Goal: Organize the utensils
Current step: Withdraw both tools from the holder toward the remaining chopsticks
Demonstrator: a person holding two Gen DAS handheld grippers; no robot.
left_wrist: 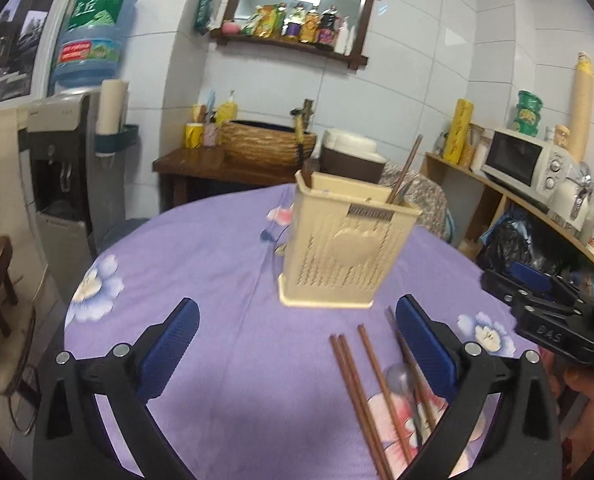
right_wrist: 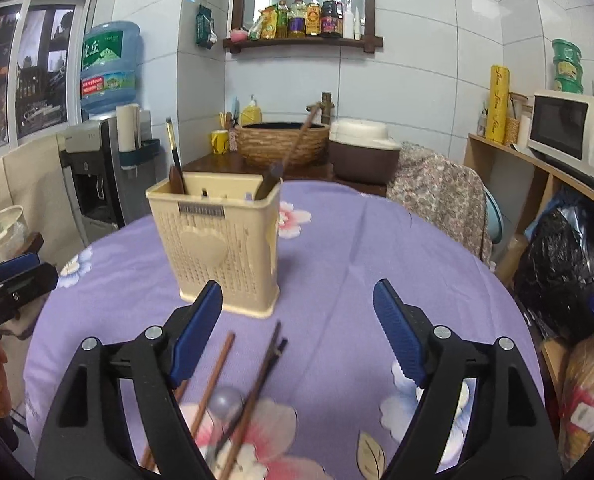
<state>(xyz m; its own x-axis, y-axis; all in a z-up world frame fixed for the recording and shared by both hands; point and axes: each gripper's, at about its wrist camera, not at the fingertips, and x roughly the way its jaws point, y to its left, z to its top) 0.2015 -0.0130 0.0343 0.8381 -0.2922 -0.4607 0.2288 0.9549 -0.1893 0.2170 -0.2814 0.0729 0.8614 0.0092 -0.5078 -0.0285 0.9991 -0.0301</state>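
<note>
A beige plastic utensil holder stands on the round table with the purple flowered cloth; it also shows in the right wrist view. Brown chopsticks and a dark utensil stick out of it. Several loose brown chopsticks and a metal spoon lie on the cloth in front of it. My left gripper is open and empty, just left of the loose chopsticks. My right gripper is open and empty, above and right of the chopsticks.
A water dispenser stands at the left. Behind the table is a wooden stand with a woven basket and a rice cooker. A microwave sits on shelves at the right, with a black bag below.
</note>
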